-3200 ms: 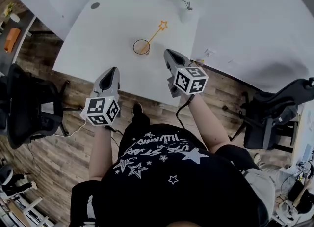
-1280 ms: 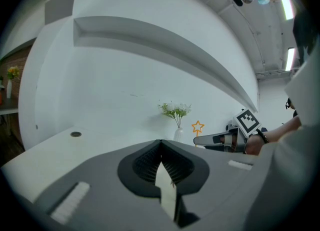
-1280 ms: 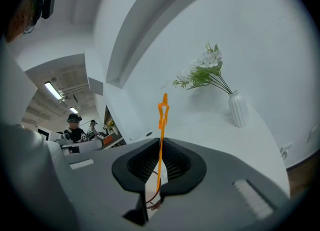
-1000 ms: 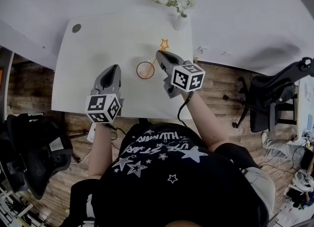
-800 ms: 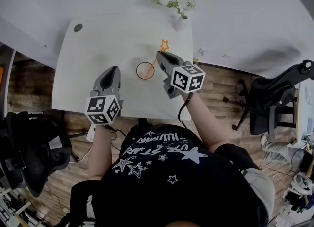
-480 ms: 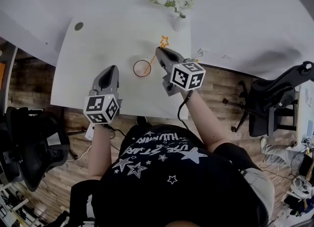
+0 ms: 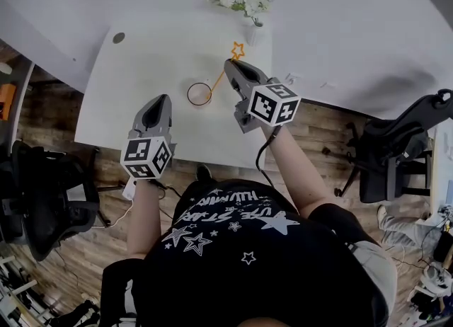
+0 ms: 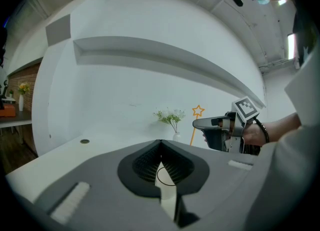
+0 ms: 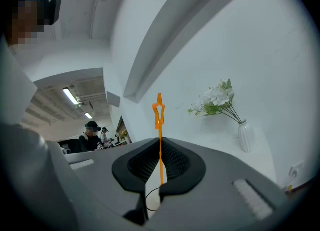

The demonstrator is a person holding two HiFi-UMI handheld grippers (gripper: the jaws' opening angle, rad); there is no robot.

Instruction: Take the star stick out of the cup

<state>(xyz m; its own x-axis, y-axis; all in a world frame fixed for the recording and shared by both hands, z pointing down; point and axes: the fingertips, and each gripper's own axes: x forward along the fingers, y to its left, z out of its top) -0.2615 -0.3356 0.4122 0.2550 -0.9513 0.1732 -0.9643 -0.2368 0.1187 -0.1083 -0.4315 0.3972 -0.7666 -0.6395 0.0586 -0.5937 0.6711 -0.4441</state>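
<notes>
A thin orange star stick (image 7: 225,69) slants up from the clear cup (image 7: 199,94) on the white table (image 7: 148,71), its star (image 7: 238,50) at the far end. My right gripper (image 7: 230,68) is shut on the stick's shaft just right of the cup. In the right gripper view the stick (image 9: 159,125) rises between the pads (image 9: 172,162), and the cup's rim (image 9: 150,197) shows below. My left gripper (image 7: 161,103) hovers shut and empty to the cup's near left. In the left gripper view the cup's rim (image 8: 167,175) lies ahead.
A white vase of flowers (image 7: 248,7) stands at the table's far edge, just beyond the star. A small round grommet (image 7: 118,37) sits at the far left. Office chairs (image 7: 42,198) stand on the wooden floor on both sides.
My right gripper has come in from the near side and closed on the stick. Over the last second the star end has moved slightly farther from the cup. The left gripper has barely moved.
</notes>
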